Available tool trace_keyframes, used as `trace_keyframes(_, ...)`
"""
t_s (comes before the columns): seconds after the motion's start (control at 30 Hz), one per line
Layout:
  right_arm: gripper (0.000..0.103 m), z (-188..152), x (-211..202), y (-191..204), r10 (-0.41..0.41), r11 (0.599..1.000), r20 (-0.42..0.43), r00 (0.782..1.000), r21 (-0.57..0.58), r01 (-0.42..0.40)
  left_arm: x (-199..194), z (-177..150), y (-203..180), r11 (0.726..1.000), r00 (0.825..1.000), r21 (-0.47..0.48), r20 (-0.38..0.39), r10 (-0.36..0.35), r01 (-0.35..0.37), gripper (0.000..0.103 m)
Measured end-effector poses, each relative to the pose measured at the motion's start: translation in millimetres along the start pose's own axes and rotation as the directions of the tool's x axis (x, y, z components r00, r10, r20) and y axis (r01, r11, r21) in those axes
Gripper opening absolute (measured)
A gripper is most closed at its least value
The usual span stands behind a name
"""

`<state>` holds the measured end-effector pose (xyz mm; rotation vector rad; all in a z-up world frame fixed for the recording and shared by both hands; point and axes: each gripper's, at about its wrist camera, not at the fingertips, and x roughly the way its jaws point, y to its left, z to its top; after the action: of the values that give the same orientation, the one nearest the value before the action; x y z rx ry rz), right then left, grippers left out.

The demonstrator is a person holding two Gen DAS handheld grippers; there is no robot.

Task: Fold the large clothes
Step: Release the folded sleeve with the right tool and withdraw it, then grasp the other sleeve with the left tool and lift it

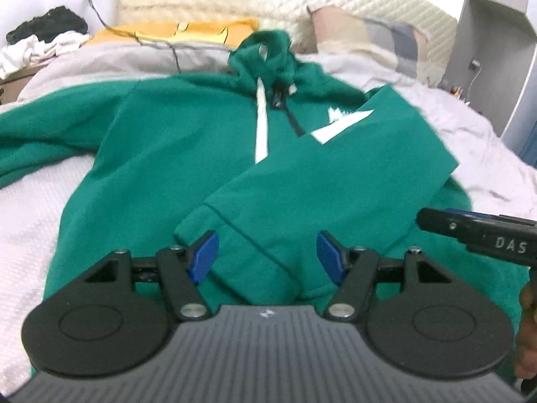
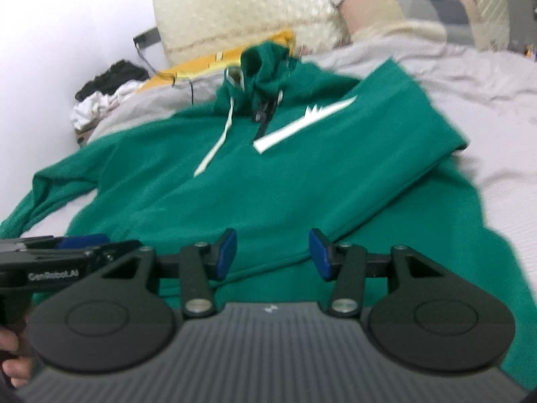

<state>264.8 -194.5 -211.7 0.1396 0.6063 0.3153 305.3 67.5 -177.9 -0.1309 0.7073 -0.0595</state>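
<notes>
A green hoodie (image 1: 188,141) lies front up on the bed, hood (image 1: 265,57) at the far end, with white drawstrings and a white chest logo. One sleeve (image 1: 335,174) is folded diagonally across the body, and its cuff (image 1: 241,252) lies under my left gripper (image 1: 267,255). The jaws stand partway apart, blue pads (image 1: 204,257) not pressing on the cloth. The other sleeve (image 1: 40,134) is spread out to the left. My right gripper (image 2: 272,255) hovers over the hoodie's (image 2: 188,184) lower part beside the folded sleeve (image 2: 386,154), jaws apart and holding nothing. The two grippers are side by side.
The bed has a pale grey sheet (image 1: 470,141) and a quilted cream headboard (image 2: 235,3). At its head lie pillows (image 1: 386,33), a yellow cloth (image 1: 174,32) and a dark cable (image 1: 161,45). A heap of dark and white clothes (image 1: 43,37) sits far left. A hand (image 2: 10,359) shows at the edge.
</notes>
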Motion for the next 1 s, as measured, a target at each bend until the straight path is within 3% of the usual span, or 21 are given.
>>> trace_keyframes(0.1, 0.051, 2, -23, -2, -0.008, 0.999, 0.038, 0.999, 0.036, 0.007, -27, 0, -3, 1.000, 0.998, 0.002, 0.063, 0.008, -0.008, 0.072)
trace_keyframes(0.37, 0.051, -8, -77, 17, -0.038, 0.999, 0.113, 0.993, -0.002, 0.039, -80, -1, 4, 1.000, 0.988, -0.028, 0.152, 0.019, -0.014, 0.074)
trace_keyframes(0.53, 0.051, -10, -91, 18, -0.016, 1.000, 0.138, 0.990, -0.004, 0.017, -98, 10, 20, 0.998, 0.985, -0.032, 0.165, 0.051, -0.046, 0.076)
trace_keyframes(0.67, 0.051, -8, -85, 15, 0.002, 1.000, 0.143, 0.990, 0.010, -0.003, -107, 26, 60, 0.987, 0.983, -0.133, 0.146, 0.107, -0.087, 0.079)
trace_keyframes(0.83, 0.051, -12, -77, 18, 0.020, 1.000, 0.119, 0.993, -0.009, -0.019, -123, 38, 141, 0.934, 0.972, -0.316, 0.106, 0.210, -0.167, 0.080)
trace_keyframes(1.0, 0.055, -13, -69, 16, 0.030, 0.999, 0.099, 0.995, 0.016, -0.032, -154, 39, 241, 0.842, 0.948, -0.482, 0.067, 0.312, -0.243, 0.082)
